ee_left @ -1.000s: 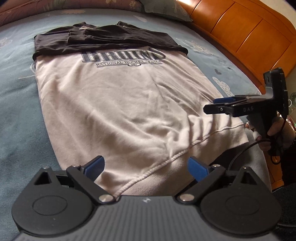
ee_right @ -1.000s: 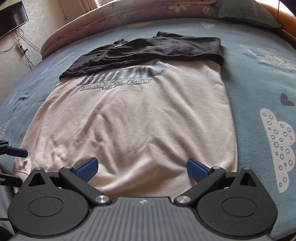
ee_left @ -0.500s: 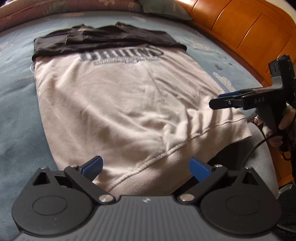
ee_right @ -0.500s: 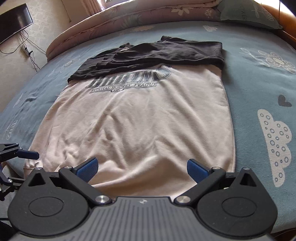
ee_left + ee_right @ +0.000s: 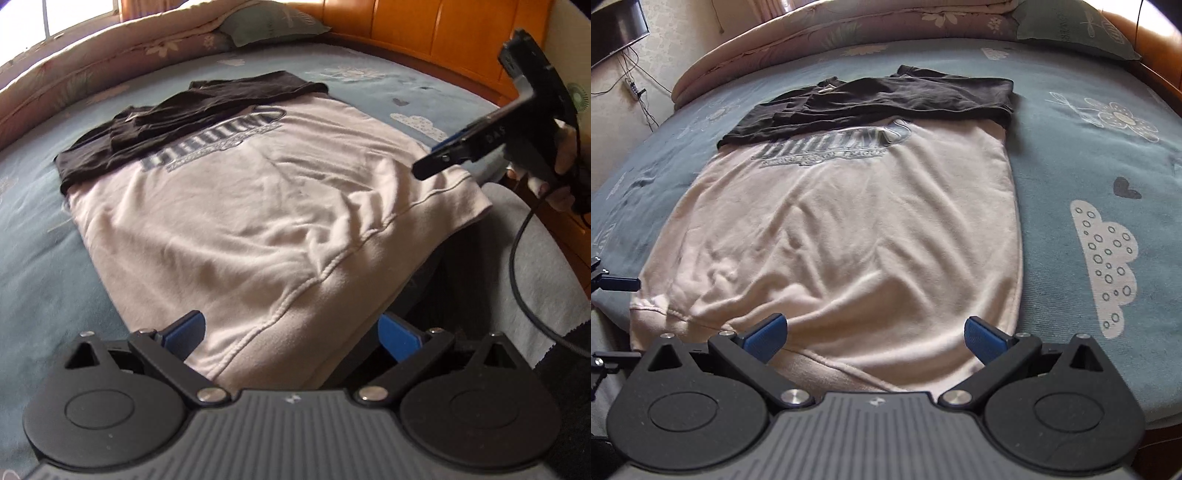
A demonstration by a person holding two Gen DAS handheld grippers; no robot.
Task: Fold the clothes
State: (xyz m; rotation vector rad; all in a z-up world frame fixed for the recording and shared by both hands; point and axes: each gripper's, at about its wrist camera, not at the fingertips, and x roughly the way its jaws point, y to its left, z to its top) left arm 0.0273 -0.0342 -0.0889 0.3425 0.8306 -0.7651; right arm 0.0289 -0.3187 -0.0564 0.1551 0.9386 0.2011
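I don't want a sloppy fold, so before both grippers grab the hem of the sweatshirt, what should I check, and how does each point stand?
1. Left gripper open: ok, jaws wide.
2. Right gripper open: ok, jaws wide.
3. Hem between the left gripper's fingers: ok, cloth lies between them, not yet pinched.
4. Hem in front of the right gripper: ok, near its right corner.
5. Sweatshirt lying flat: not ok, wrinkles across the lower half.
6. Black sleeves folded across the chest: ok, lying over the top above the print.
7. Hem layers both caught: cannot tell.
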